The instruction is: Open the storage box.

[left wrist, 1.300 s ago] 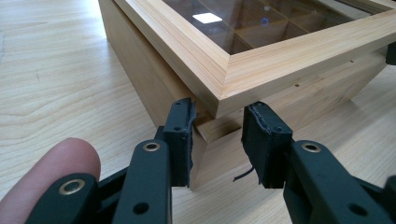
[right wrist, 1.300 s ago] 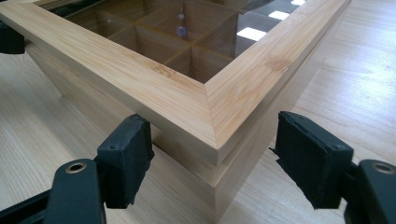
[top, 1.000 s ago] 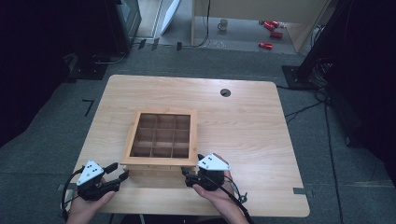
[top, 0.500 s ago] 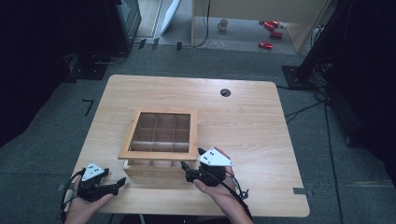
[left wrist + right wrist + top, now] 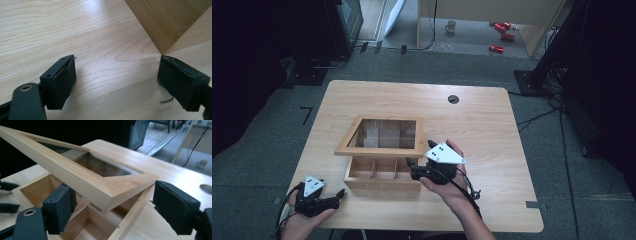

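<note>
A wooden box (image 5: 382,185) with several compartments stands on the table (image 5: 492,125). Its glass-paned lid (image 5: 379,150) is tilted up at the front. My right gripper (image 5: 411,167) is at the lid's front right corner. In the right gripper view the lid (image 5: 75,175) crosses above the left pad, its corner lying between the jaws of the right gripper (image 5: 115,205), which have just been opening. My left gripper (image 5: 341,195) lies low near the table's front left, apart from the box. Its jaws have just been opening, and the left gripper (image 5: 117,80) stands wide with bare tabletop between the pads.
A round cable hole (image 5: 453,99) sits in the table's far right part. The box's near corner (image 5: 160,22) rises just beyond the left jaws. Red cans (image 5: 497,48) and a mug (image 5: 452,25) lie on the floor behind the table.
The right gripper has risen and the lid's front edge has come up off the box. The left gripper has sunk to the table, away from the box, and opened.
</note>
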